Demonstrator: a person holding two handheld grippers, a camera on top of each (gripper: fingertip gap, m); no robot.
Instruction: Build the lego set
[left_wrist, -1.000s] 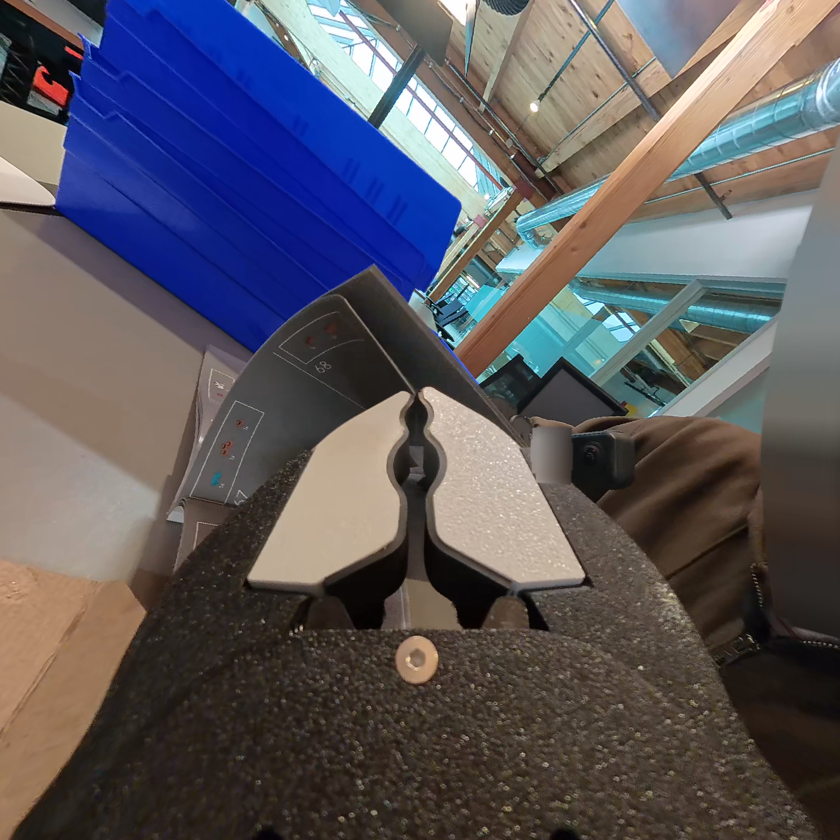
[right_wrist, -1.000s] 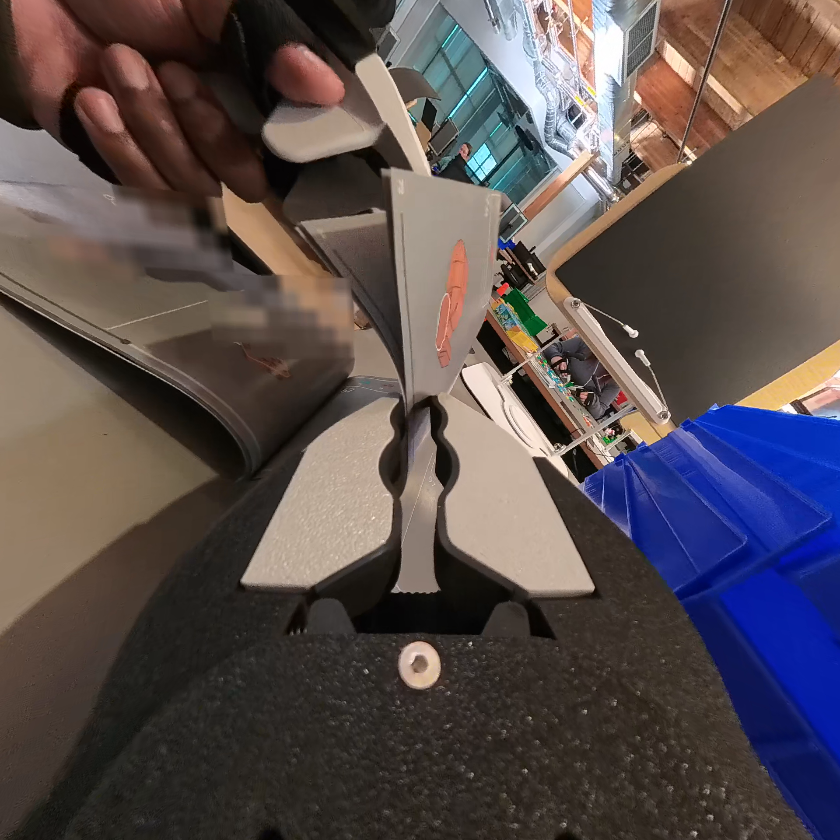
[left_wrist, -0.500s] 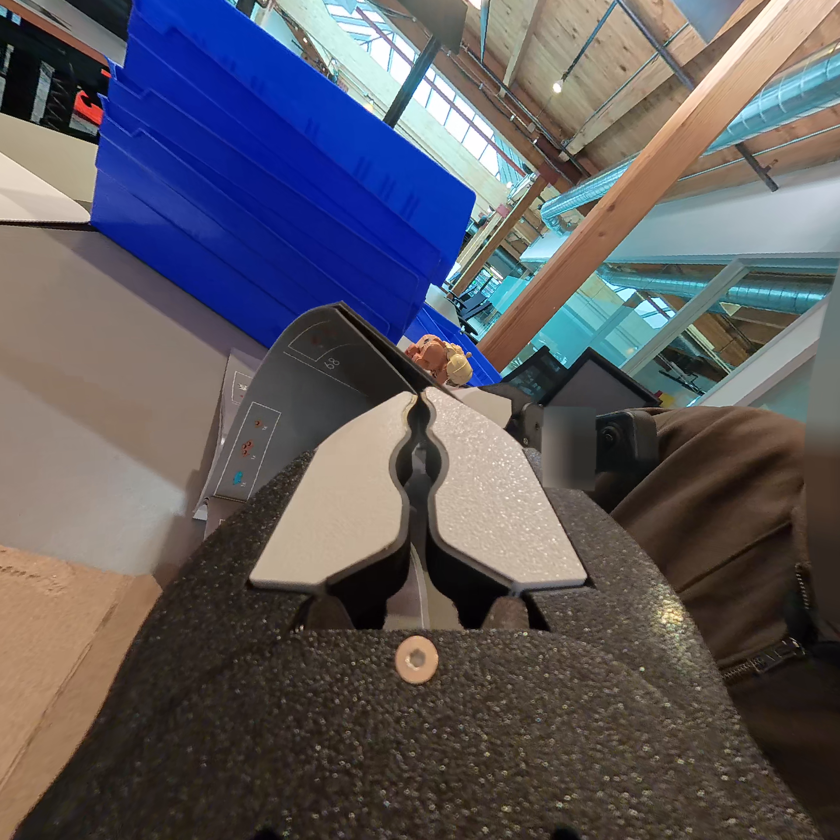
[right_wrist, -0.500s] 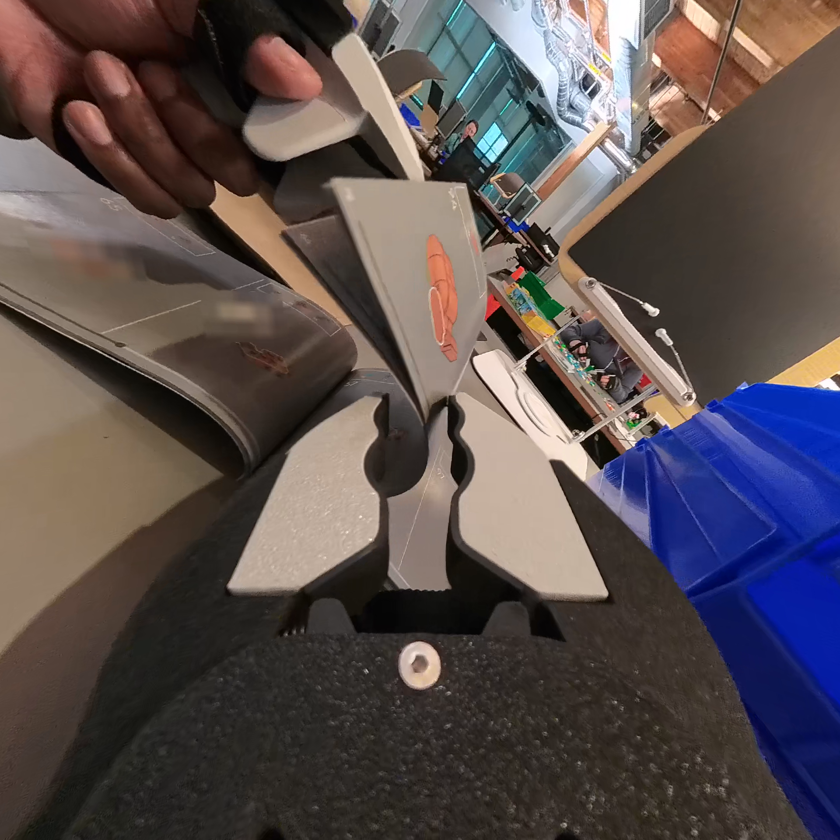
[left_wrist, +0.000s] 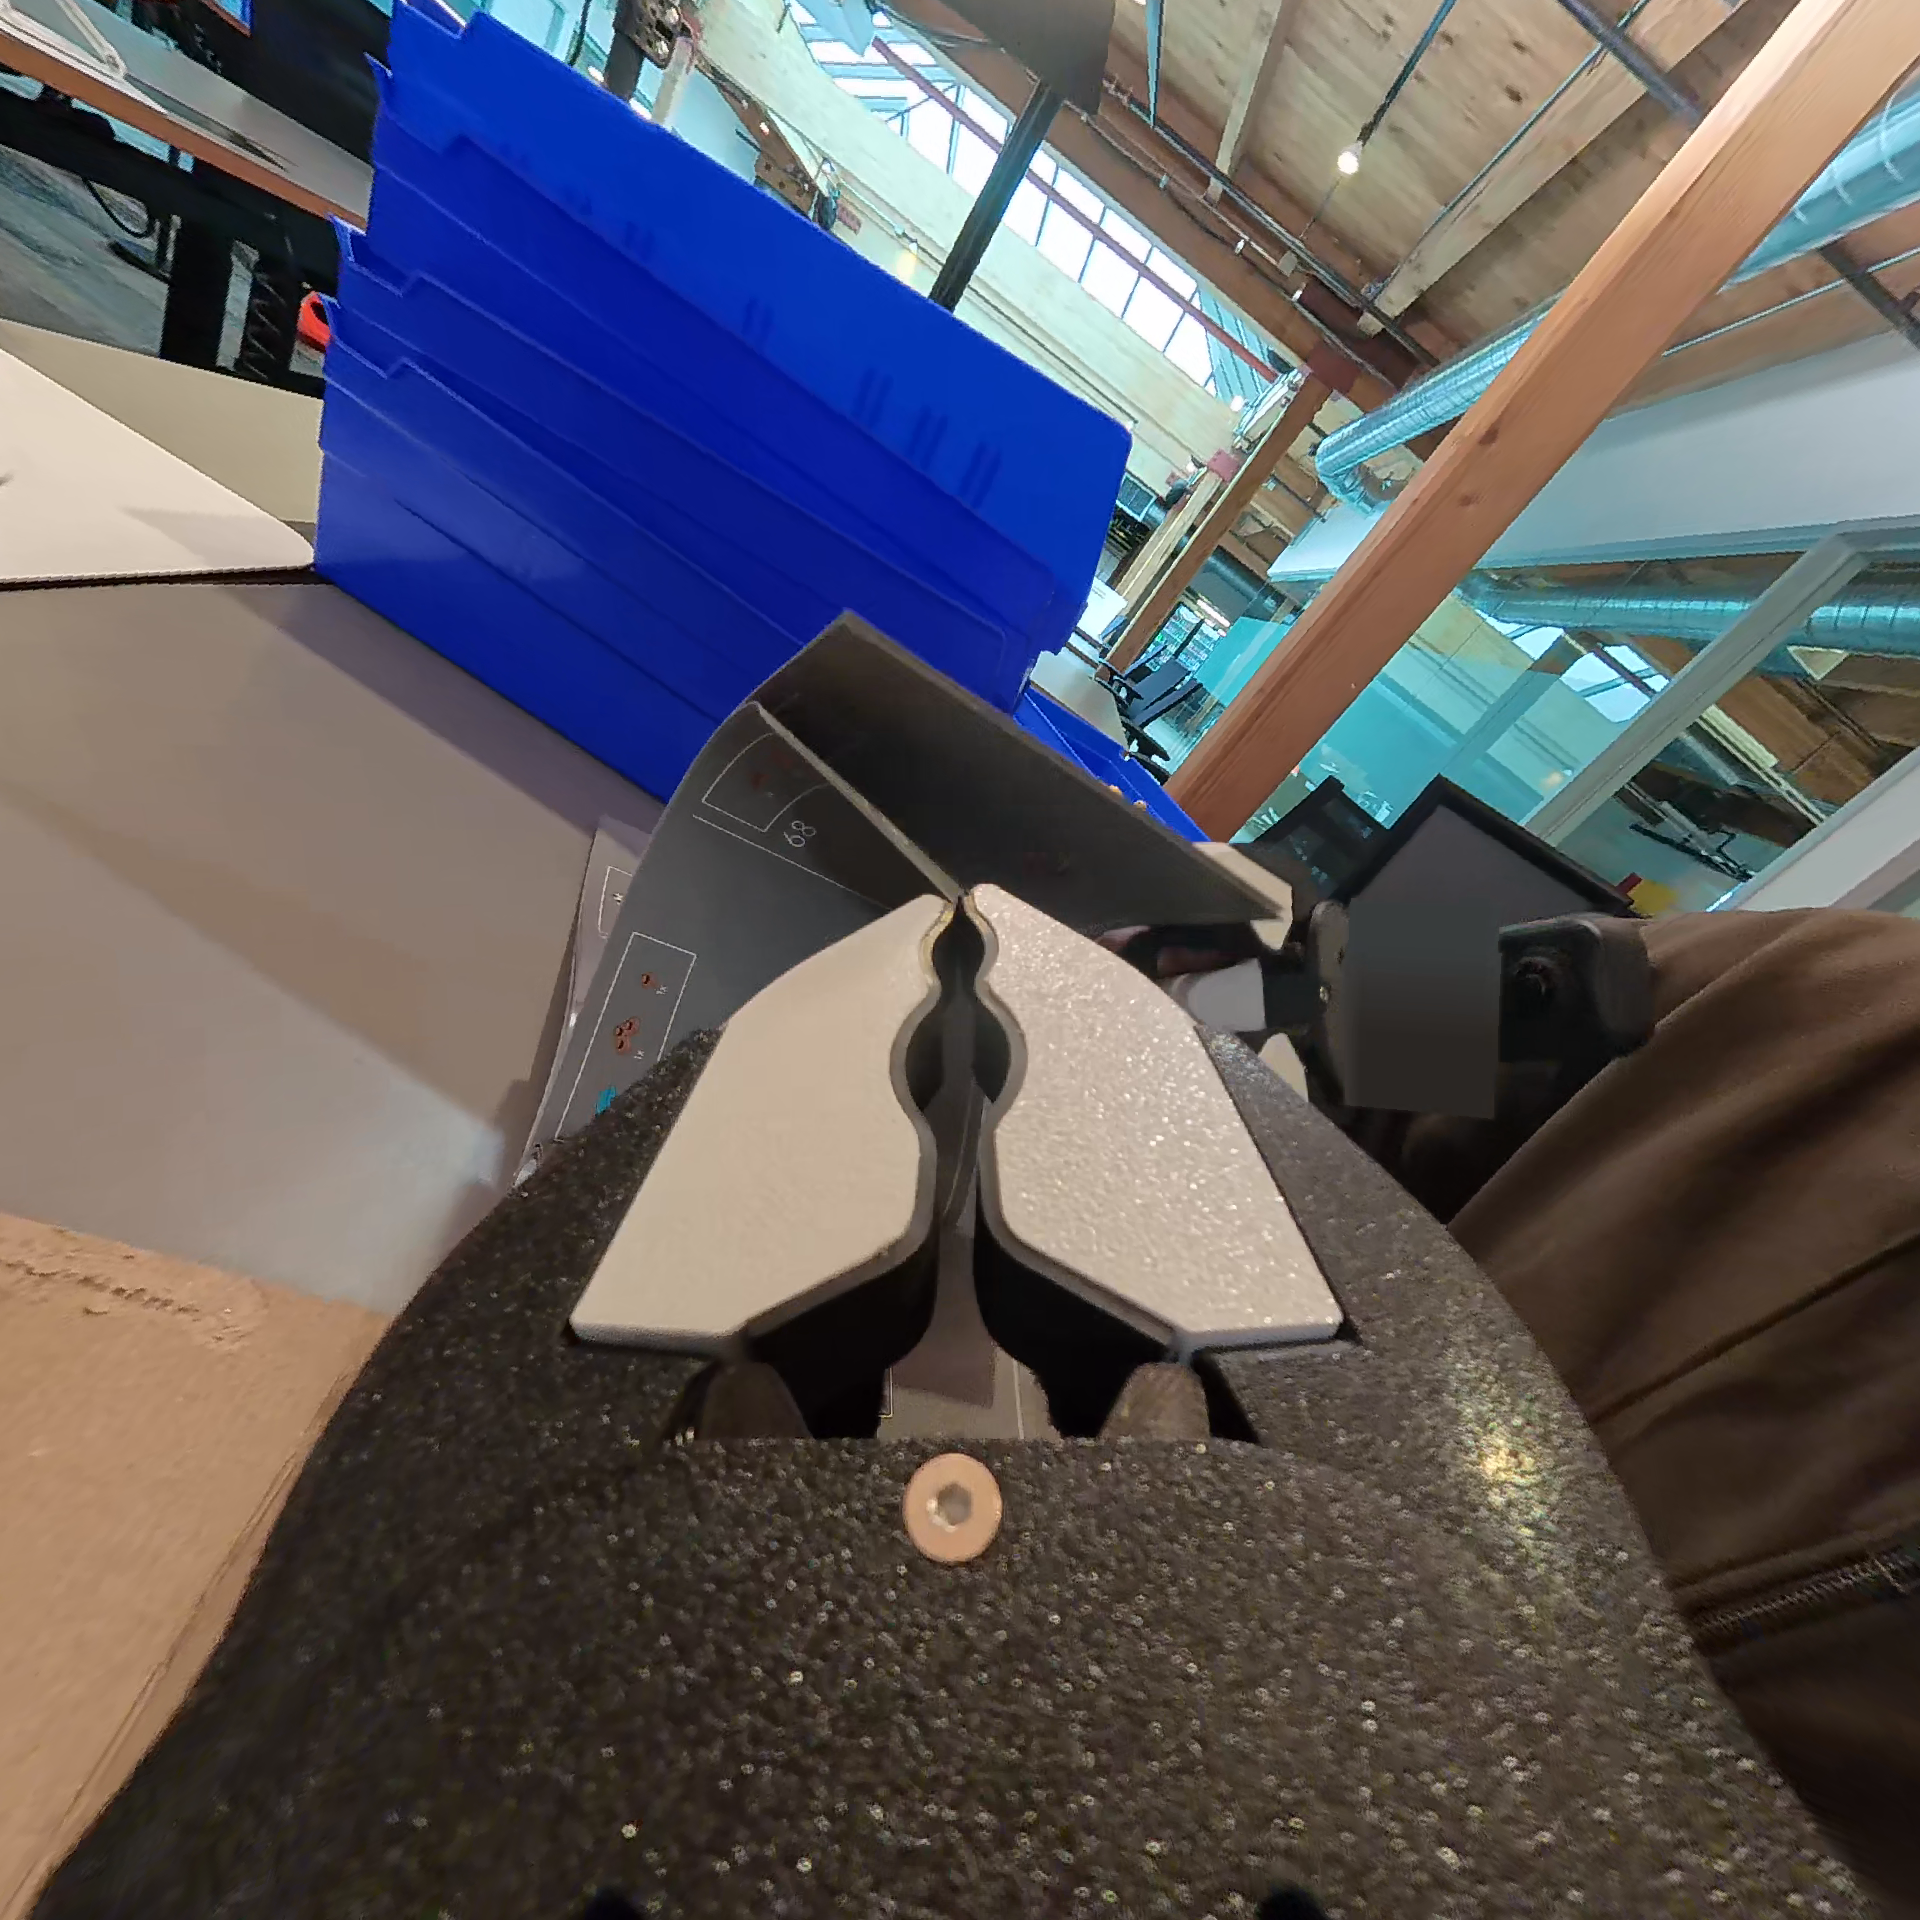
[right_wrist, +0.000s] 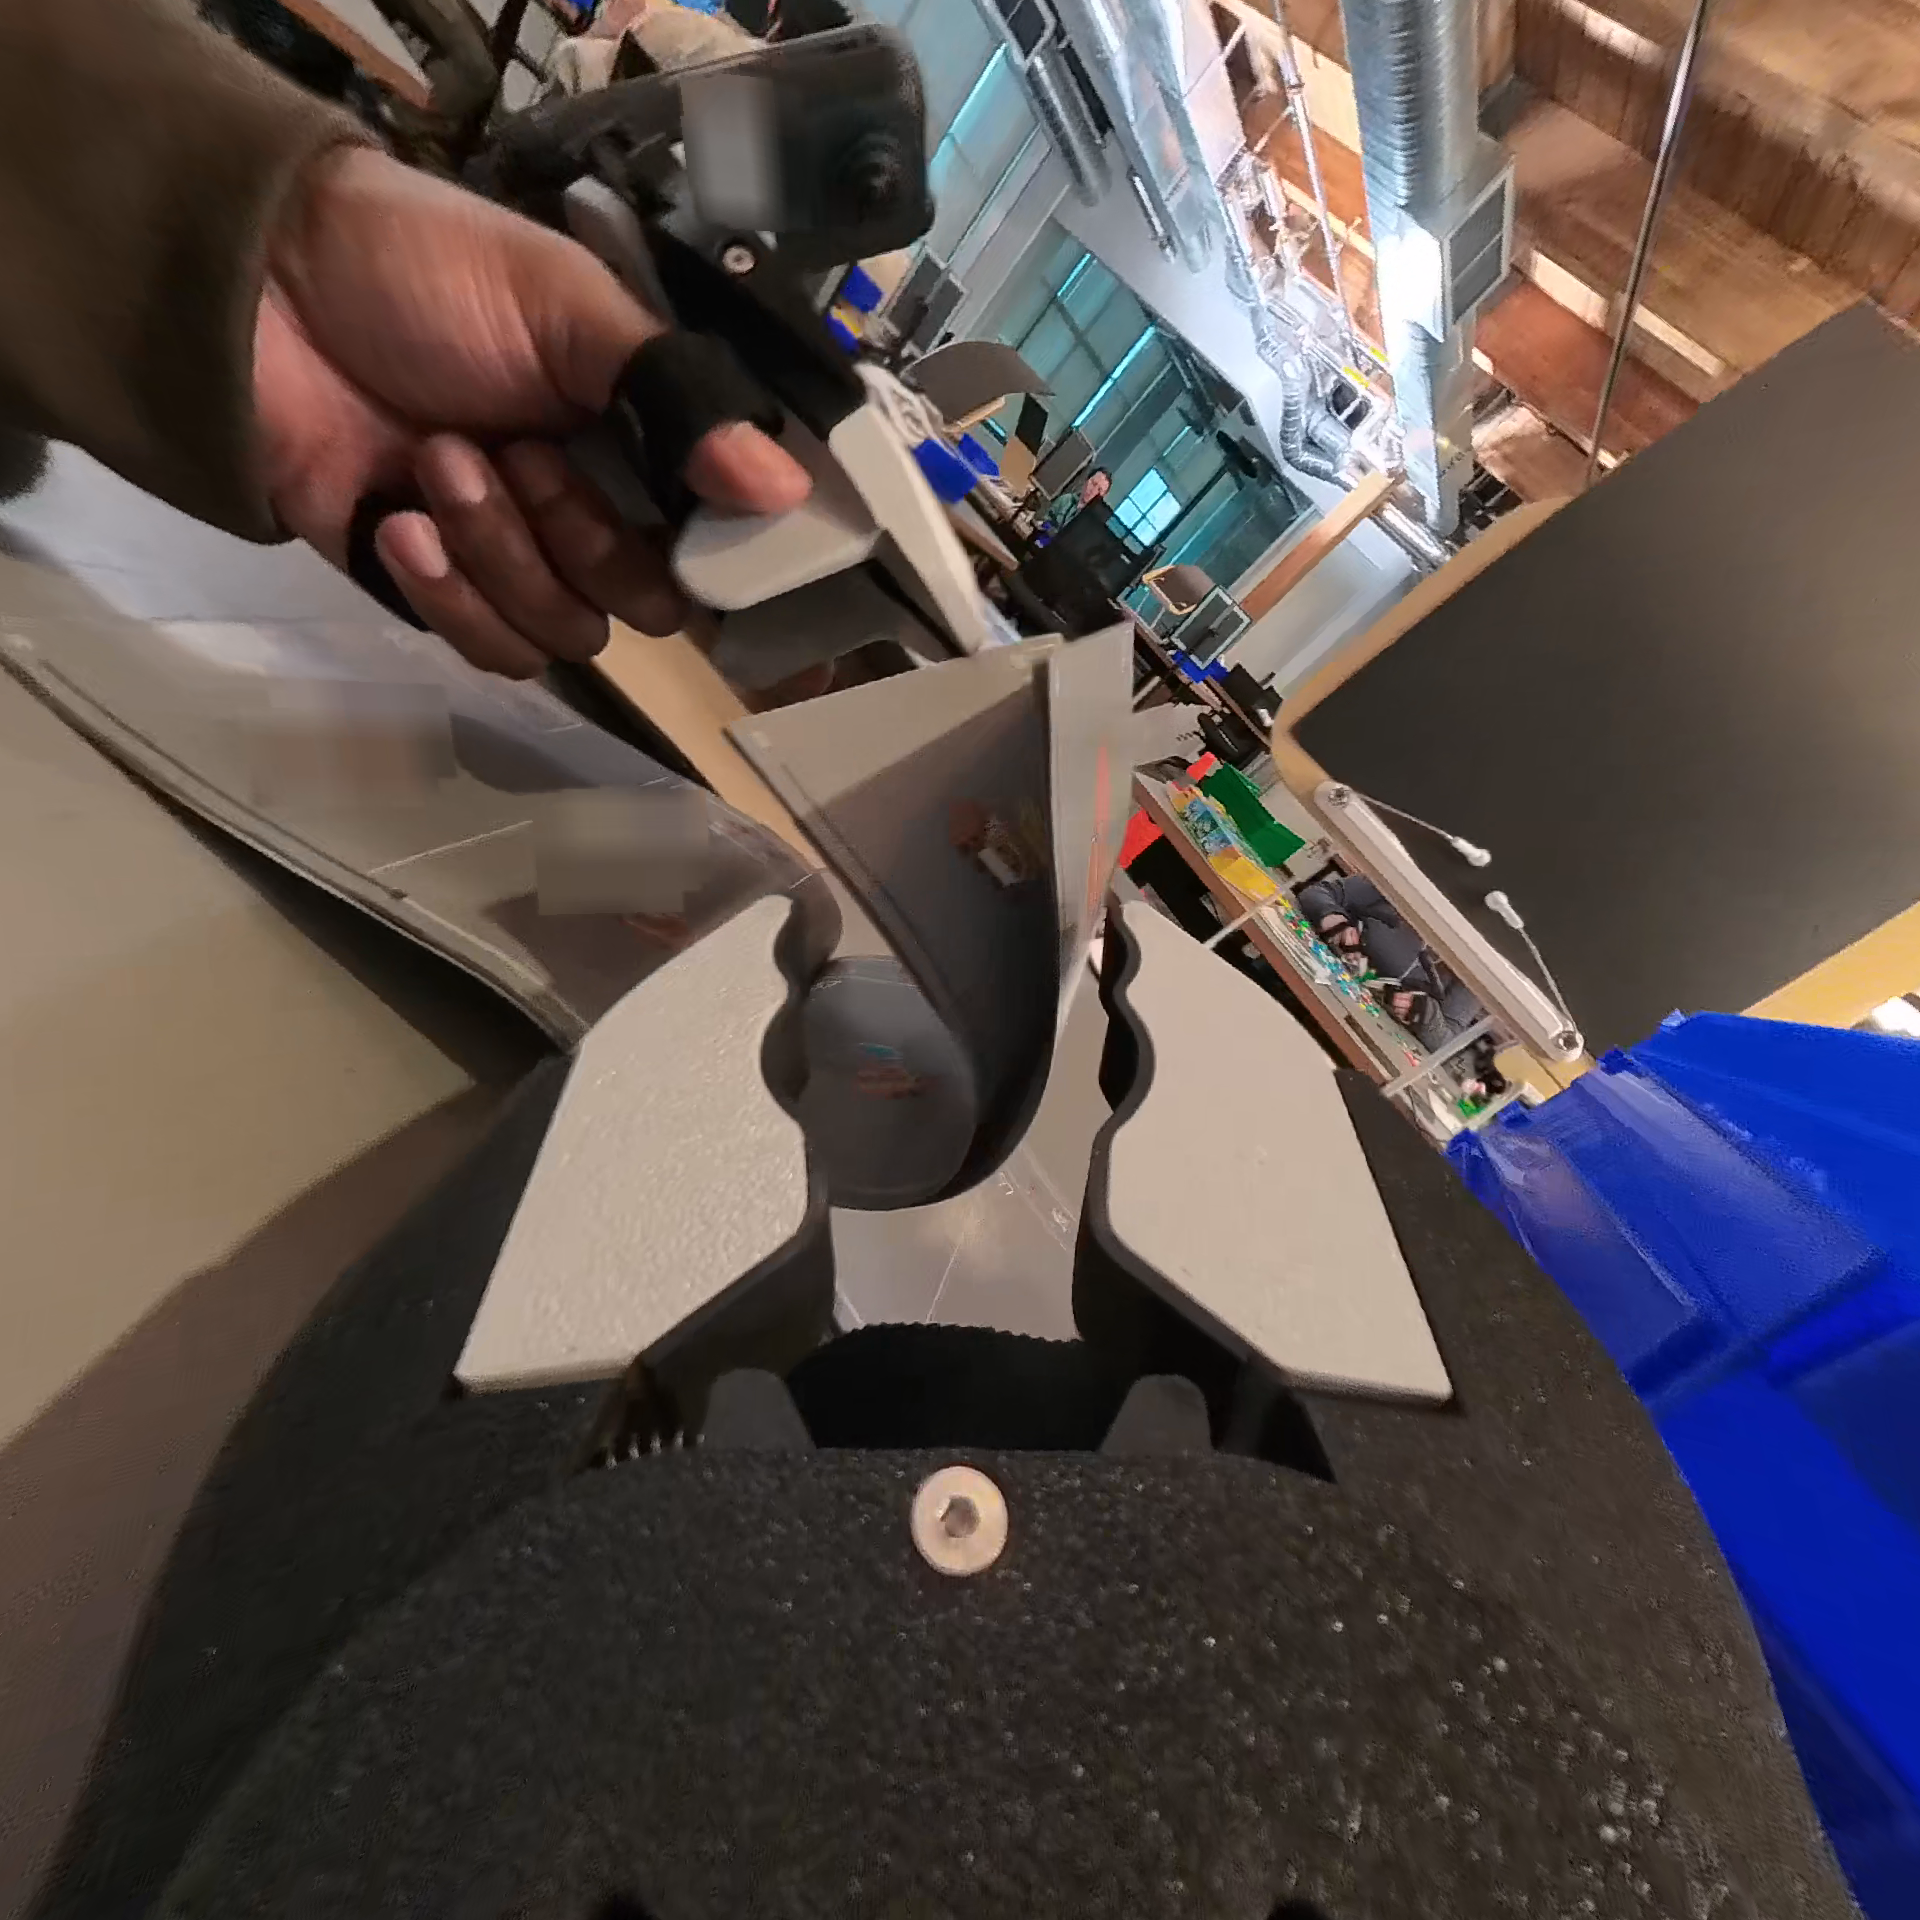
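Your left gripper (left_wrist: 958, 914) pinches a page of the instruction booklet (left_wrist: 727, 914) lying on the worktop (left_wrist: 260, 831) beside stacked blue bins (left_wrist: 675, 468), contents hidden, while your right gripper (right_wrist: 951, 935) gapes around curling pages.

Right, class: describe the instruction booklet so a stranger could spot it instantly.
Find the stacked blue bins on the grey table. Just before them lies the instruction booklet, its grey pages fanned upward, one pinched by the left gripper. Nothing else there is paper.
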